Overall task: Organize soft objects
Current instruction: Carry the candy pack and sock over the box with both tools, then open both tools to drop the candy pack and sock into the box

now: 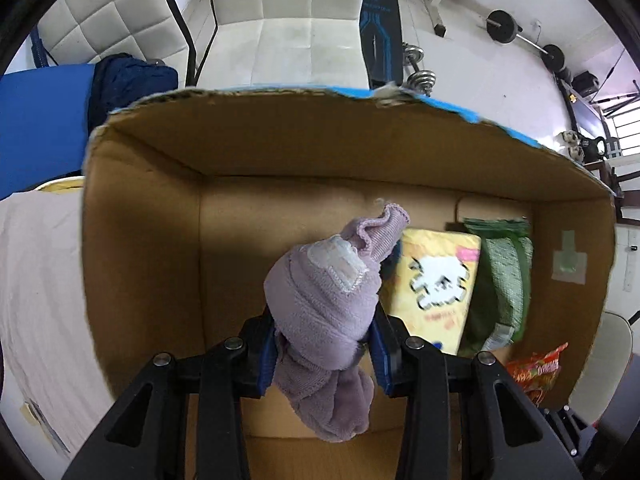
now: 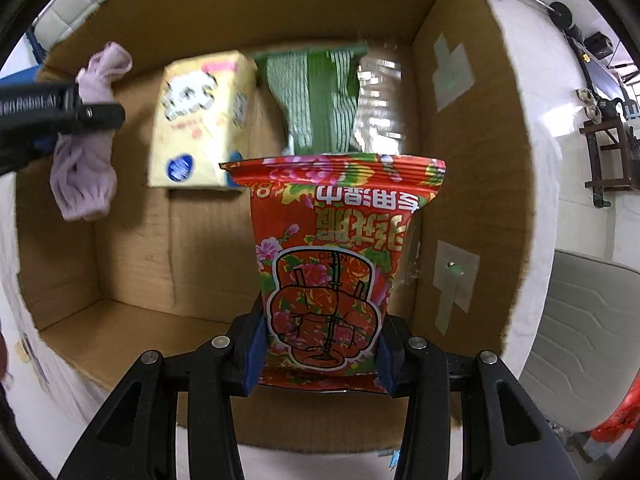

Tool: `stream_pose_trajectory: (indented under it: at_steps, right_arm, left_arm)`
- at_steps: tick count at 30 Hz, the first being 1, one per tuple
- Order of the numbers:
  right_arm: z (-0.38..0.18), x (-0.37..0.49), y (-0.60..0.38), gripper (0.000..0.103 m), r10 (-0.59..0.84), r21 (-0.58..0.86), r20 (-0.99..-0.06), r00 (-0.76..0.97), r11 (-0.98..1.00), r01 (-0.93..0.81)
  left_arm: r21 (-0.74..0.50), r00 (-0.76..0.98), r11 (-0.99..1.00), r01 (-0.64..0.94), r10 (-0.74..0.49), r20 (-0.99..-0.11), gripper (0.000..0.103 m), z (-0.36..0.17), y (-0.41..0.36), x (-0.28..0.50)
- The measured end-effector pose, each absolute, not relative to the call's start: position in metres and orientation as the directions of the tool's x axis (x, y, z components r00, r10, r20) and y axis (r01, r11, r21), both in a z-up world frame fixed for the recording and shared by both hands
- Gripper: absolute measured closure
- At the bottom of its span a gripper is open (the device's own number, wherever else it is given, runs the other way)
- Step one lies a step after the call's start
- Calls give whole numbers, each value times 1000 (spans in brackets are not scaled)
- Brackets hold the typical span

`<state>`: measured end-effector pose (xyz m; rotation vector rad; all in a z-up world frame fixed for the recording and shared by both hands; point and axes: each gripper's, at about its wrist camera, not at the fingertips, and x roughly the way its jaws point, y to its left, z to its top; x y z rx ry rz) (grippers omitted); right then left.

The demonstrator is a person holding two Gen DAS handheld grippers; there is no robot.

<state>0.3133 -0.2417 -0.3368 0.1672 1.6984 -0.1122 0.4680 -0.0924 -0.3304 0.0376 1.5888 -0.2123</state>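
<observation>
My left gripper (image 1: pixel 322 356) is shut on a bunched lilac cloth (image 1: pixel 324 300) and holds it over the open cardboard box (image 1: pixel 136 240). It also shows in the right wrist view (image 2: pixel 86 114) with the cloth (image 2: pixel 82 176) hanging from it. My right gripper (image 2: pixel 320 360) is shut on a red flowered wet-wipe pack (image 2: pixel 332 264), held inside the box (image 2: pixel 472 160) near its right wall. A yellow tissue pack (image 2: pixel 196 120) and a green striped pack (image 2: pixel 316 100) stand against the box's far wall; both show in the left wrist view, yellow (image 1: pixel 436 280), green (image 1: pixel 504 280).
A clear plastic wrapper (image 2: pixel 380 96) stands right of the green pack. White quilted cushions (image 1: pixel 280 32), a blue mat (image 1: pixel 40 120) and a dark blue garment (image 1: pixel 128 80) lie behind the box. Barbells and dumbbells (image 1: pixel 420 76) lie on the floor beyond. A pale chair seat (image 2: pixel 580 340) is at right.
</observation>
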Motion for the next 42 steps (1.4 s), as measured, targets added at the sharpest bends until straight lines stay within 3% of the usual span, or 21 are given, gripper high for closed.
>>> stream_pose_trajectory:
  at_steps: [7, 11, 21, 25, 28, 30, 31, 34, 36, 42]
  right_arm:
    - [-352, 320, -236, 52, 19, -8, -983, -182, 989, 148]
    - [-341, 325, -233, 32, 30, 5, -987, -158, 988, 154]
    - [-310, 330, -230, 31, 49, 30, -994, -97, 982, 185]
    - [-300, 326, -236, 24, 50, 37, -997, -63, 981, 193]
    - [-286, 323, -237, 21, 40, 33, -998, -37, 983, 183]
    - [-276, 319, -232, 9, 41, 38, -999, -16, 984, 174]
    - [-272, 315, -231, 9, 41, 39, -999, -4, 984, 172]
    - [-258, 308, -227, 7, 50, 53, -999, 20, 985, 164]
    - [-251, 304, -224, 0, 55, 61, -998, 40, 984, 166]
    - [-225, 282, -216, 0, 30, 48, -994, 109, 985, 168]
  left_arm:
    - [-72, -75, 982, 175, -60, -995, 63, -337, -95, 473]
    - [-82, -72, 981, 176, -70, -995, 61, -329, -95, 474]
    - [-104, 6, 982, 158, -106, -994, 59, -283, -84, 456]
    - [-100, 66, 983, 156, -111, -992, 57, -259, -75, 436]
    - [-100, 101, 983, 157, -117, -988, 51, -245, -67, 418]
    - [-102, 122, 983, 150, -121, -985, 49, -238, -60, 406]
    - [-106, 130, 983, 148, -125, -984, 48, -235, -57, 401]
    - [-108, 166, 986, 129, -129, -978, 26, -220, -51, 382]
    - [-103, 184, 988, 116, -123, -975, 10, -212, -46, 373]
    - [-75, 233, 992, 106, -98, -967, 7, -191, -38, 344]
